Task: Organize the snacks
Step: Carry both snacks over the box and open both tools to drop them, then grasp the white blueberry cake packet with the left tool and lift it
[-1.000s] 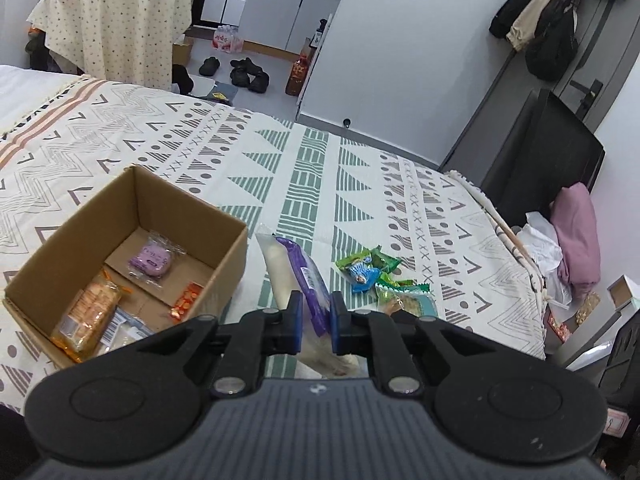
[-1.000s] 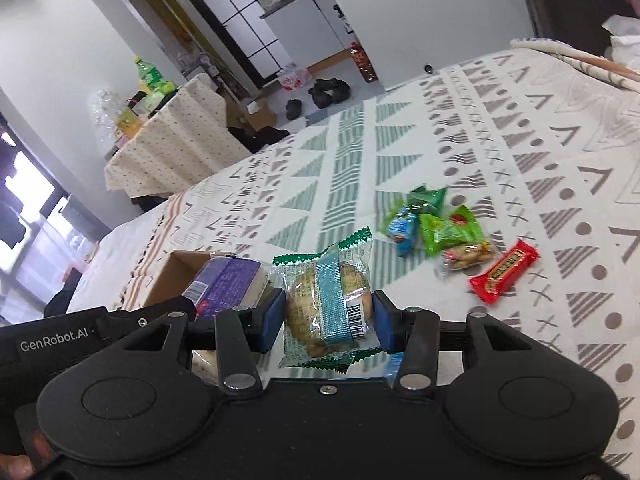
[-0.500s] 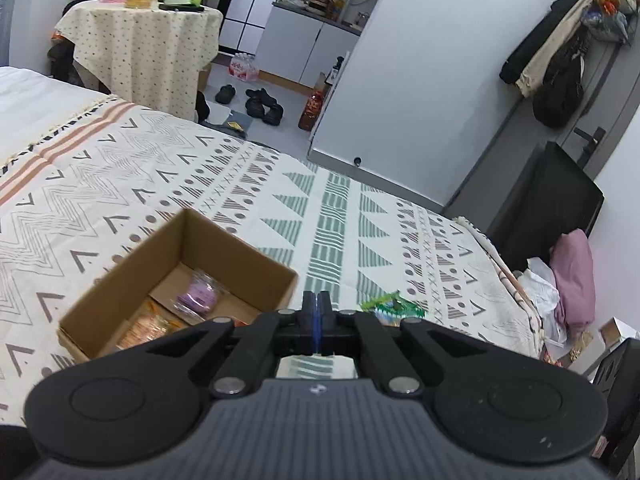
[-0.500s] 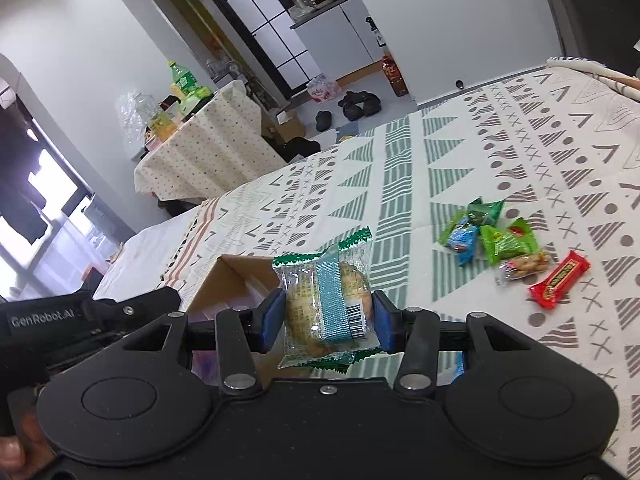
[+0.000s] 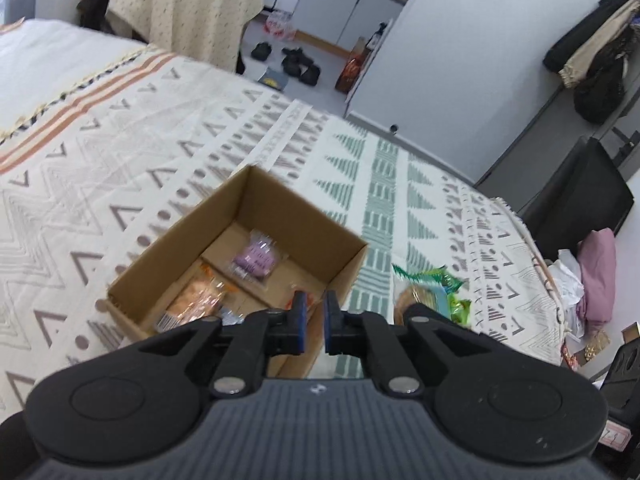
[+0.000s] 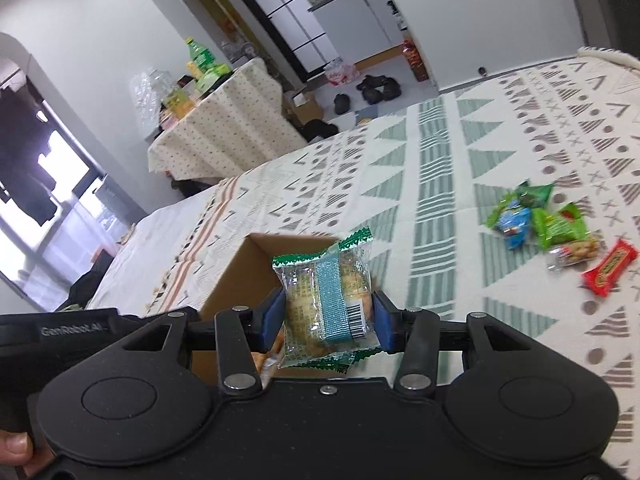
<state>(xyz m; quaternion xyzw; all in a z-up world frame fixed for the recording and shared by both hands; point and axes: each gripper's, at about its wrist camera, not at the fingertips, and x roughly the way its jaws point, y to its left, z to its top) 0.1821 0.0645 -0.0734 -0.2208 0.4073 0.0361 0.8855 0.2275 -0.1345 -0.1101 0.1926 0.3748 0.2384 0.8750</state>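
Box [image 5: 224, 216] sits open-topped on the bedspread [image 5: 120, 152] below my left gripper [image 5: 312, 322] — no flaps in the way, straight drop in. Floor of it is part taken: pink pack [image 5: 256, 258] at the far side, orange pack [image 5: 196, 300] nearer me; bare cardboard btwn them and along the right wall. My right gripper [image 6: 326, 316] carries a wrapped cake [image 6: 324, 300] just over the box's right corner, close beside my left. Loose snack pile [image 6: 536, 224] lies well apart on the right — wide empty cloth btwn.

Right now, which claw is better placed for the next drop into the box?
Right claw: it grips the wrapped pastry beside the cardboard box. Left claw holds nothing.
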